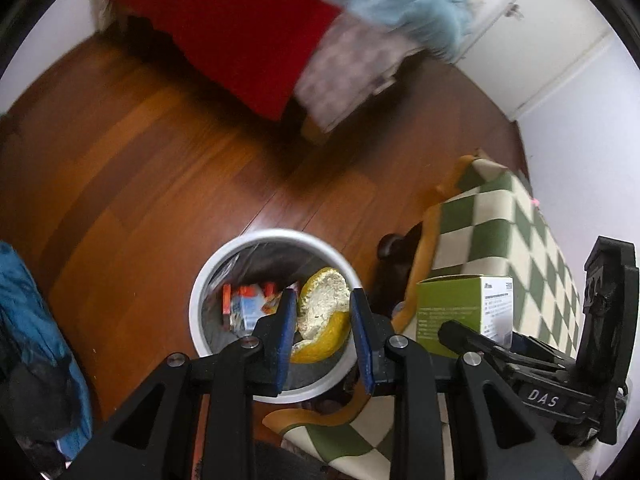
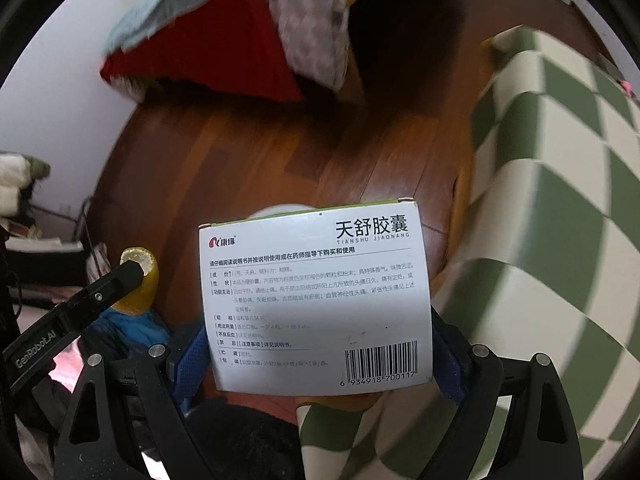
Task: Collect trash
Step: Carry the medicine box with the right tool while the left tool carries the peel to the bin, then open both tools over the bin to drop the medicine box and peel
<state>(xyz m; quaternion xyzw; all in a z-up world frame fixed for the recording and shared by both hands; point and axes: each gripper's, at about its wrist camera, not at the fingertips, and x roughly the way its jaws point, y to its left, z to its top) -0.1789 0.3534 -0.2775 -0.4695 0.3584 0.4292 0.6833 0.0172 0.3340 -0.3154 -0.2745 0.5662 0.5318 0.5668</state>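
Note:
A yellow citrus peel [image 1: 324, 312] with a pale pith sits between the blue pads of my left gripper [image 1: 322, 295], which is shut on it. It hangs just over a white round bin [image 1: 199, 292] that holds orange and blue wrappers [image 1: 248, 306]. My right gripper [image 2: 318, 328] is shut on a medicine box [image 2: 316, 280], white-faced with a barcode and green sides. In the left wrist view the same box [image 1: 460, 308] hovers to the right of the bin. The right wrist view shows the peel [image 2: 142, 280] on a left finger [image 2: 120, 280]; the box hides most of the bin.
The bin stands on a reddish wooden floor [image 1: 160, 160]. A green and cream checkered cloth [image 1: 520, 240] covers furniture on the right. Red and light blue bedding [image 1: 240, 40] hangs off a bed at the back. Blue fabric [image 1: 24, 300] lies at the left; white cabinet doors [image 1: 540, 40] stand behind.

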